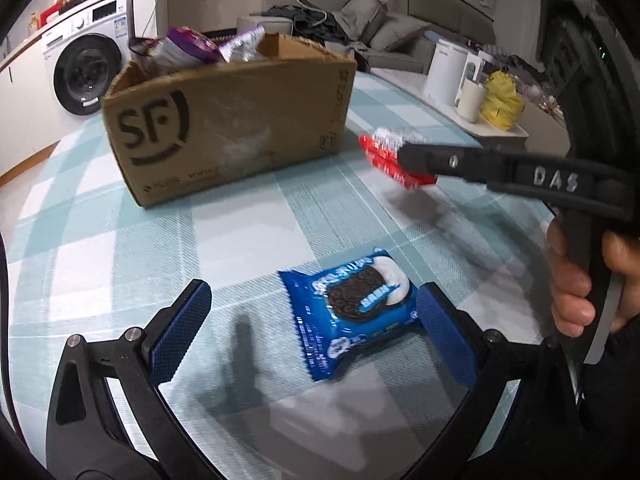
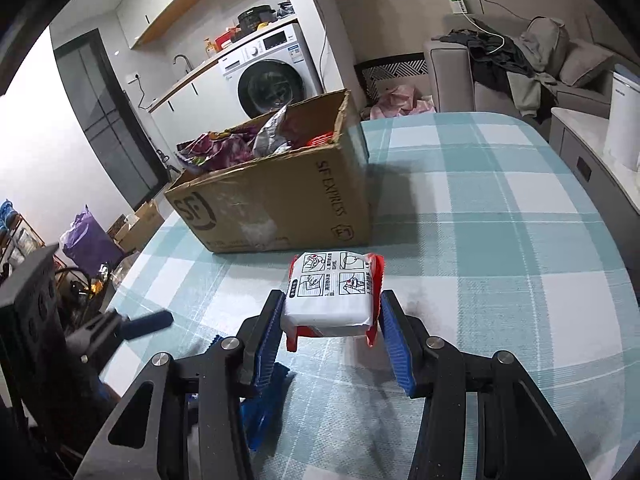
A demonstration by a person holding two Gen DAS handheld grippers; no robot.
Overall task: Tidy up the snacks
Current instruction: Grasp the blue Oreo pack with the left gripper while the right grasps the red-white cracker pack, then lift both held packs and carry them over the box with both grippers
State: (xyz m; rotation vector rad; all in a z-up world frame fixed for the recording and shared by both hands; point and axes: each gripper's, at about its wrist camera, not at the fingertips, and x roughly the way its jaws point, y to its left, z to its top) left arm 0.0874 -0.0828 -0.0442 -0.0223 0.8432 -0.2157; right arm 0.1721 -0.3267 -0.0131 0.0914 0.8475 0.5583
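Observation:
A blue Oreo packet [image 1: 348, 316] lies flat on the teal checked tablecloth [image 1: 120, 264]. My left gripper [image 1: 312, 332] stands open around it, its right pad close beside the packet and its left pad well away. My right gripper [image 2: 332, 320] is shut on a white and red snack packet [image 2: 332, 292], held clear of the cloth in front of the cardboard SF box [image 2: 280, 200]. In the left wrist view that packet [image 1: 384, 152] shows red beside the box [image 1: 228, 120], which holds purple and silver snack bags [image 1: 188, 46]. The Oreo packet [image 2: 264, 404] also shows beneath my right gripper.
A hand [image 1: 572, 292] grips the right tool's handle. A side counter to the right of the table carries a white appliance [image 1: 444, 72], a cup and a yellow bag [image 1: 500, 100]. A washing machine [image 2: 272, 76] and a sofa with clothes [image 2: 520, 60] stand beyond the table's far edge.

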